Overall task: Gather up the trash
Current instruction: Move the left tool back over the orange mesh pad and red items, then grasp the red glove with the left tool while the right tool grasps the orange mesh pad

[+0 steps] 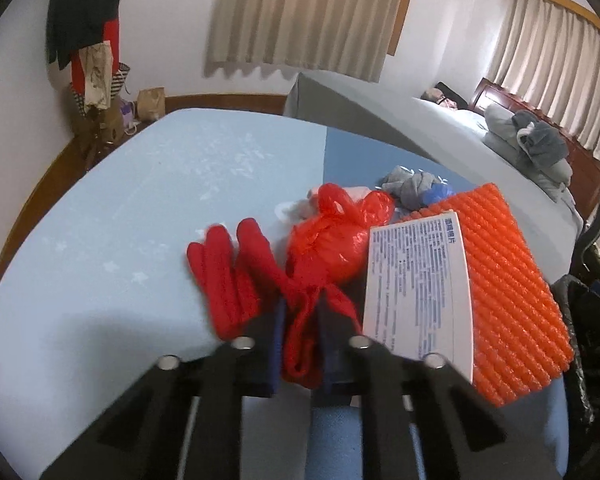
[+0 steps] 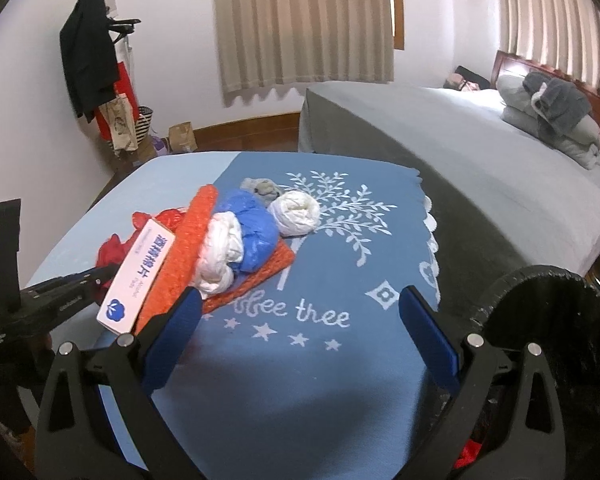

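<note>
My left gripper [image 1: 302, 312] is clenched on the cuff of a fuzzy red knit glove [image 1: 236, 276] lying on the pale blue cloth [image 1: 148, 208], beside a crinkly red plastic bag [image 1: 332, 240]; my right gripper [image 2: 300, 316] gapes released over the blue towel [image 2: 340, 264], near balled white bag [image 2: 294, 212] and ribbed orange bubble wrap [image 2: 188, 248]

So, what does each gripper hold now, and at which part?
The left gripper is shut on the red glove, pinching its cuff end. The right gripper is open and holds nothing.
</note>
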`<state>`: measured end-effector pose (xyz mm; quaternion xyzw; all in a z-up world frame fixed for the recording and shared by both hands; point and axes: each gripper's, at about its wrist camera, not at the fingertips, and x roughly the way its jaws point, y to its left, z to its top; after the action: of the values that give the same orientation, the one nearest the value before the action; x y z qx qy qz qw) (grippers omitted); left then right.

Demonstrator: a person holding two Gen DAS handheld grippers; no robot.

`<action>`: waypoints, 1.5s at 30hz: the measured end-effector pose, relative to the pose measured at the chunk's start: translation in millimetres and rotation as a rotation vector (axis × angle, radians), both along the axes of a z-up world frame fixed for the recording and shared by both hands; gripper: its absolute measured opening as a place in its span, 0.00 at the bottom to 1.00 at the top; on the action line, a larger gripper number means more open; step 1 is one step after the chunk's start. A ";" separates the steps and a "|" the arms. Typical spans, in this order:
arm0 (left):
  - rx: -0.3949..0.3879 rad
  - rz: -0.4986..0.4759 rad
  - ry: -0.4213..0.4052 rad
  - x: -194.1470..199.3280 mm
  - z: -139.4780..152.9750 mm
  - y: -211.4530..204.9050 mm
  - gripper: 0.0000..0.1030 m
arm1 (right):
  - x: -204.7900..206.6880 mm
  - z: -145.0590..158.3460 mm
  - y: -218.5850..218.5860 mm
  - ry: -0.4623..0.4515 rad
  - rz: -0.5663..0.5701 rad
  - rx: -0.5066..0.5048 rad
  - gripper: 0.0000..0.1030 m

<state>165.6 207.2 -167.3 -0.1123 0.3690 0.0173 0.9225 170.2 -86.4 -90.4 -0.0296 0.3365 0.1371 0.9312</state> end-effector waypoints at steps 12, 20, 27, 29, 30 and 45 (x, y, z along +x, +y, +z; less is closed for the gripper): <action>0.032 0.038 -0.104 -34.3 37.8 5.1 0.07 | -4.7 -1.7 26.9 0.032 0.089 0.040 0.68; 0.054 0.022 -0.105 -44.2 44.6 -0.5 0.07 | -4.1 -7.1 49.3 0.088 0.166 0.060 0.48; 0.047 0.014 -0.106 -49.2 48.2 -2.0 0.07 | -4.0 -10.1 63.9 0.139 0.221 0.042 0.18; 0.049 0.010 -0.110 -49.5 50.8 -3.0 0.07 | -3.3 -10.1 64.6 0.154 0.229 0.057 0.14; 0.053 0.007 -0.113 -50.3 52.4 -3.9 0.07 | -4.8 -8.1 64.0 0.151 0.237 0.060 0.13; 0.059 -0.045 -0.202 -59.7 92.8 -36.6 0.07 | -33.5 61.0 21.5 -0.014 0.219 0.153 0.12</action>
<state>106.0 170.6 -74.5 -0.0780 0.2756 -0.0038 0.9581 136.7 -64.9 -29.4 0.0039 0.3132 0.2632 0.9125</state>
